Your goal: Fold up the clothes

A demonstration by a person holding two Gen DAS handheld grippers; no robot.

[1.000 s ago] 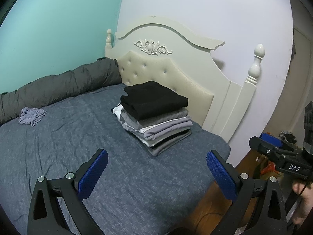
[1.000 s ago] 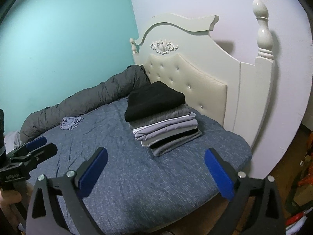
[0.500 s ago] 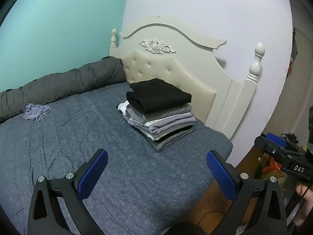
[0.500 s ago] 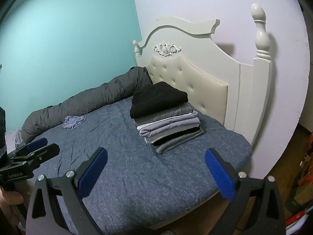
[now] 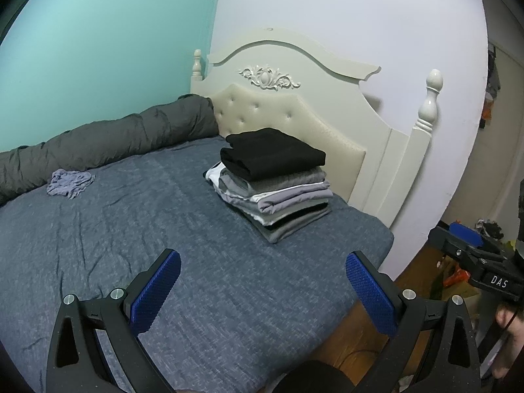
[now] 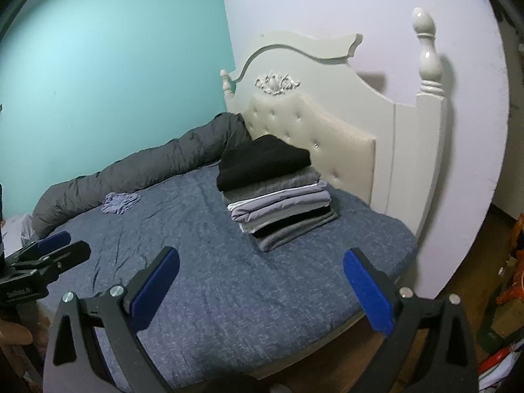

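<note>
Black on top, then greys, white and pale lilac beneath: the stack of folded clothes [image 5: 273,183] [image 6: 278,193] sits squarely on the blue-grey bed [image 5: 137,229] [image 6: 213,255], near the head end and close to the bed's right edge, just in front of the padded cream headboard [image 5: 294,111] [image 6: 327,131]. Its edges are fairly even, the lowest grey layer jutting out a little toward the foot. One crumpled lilac garment [image 5: 69,180] [image 6: 119,202] lies unfolded well apart from the stack, near the far edge of the bed, just beside a rolled dark grey duvet [image 5: 108,140] [image 6: 147,170] that runs along the turquoise wall [image 5: 98,49].

Both tools hang above the near part of the mattress, touching nothing. The left gripper [image 5: 262,291] has its blue-padded fingers spread wide and empty; the right gripper [image 6: 260,291] is likewise spread wide with nothing between its pads. Each appears at the edge of the other's view, held in a hand [image 5: 511,327].
</note>
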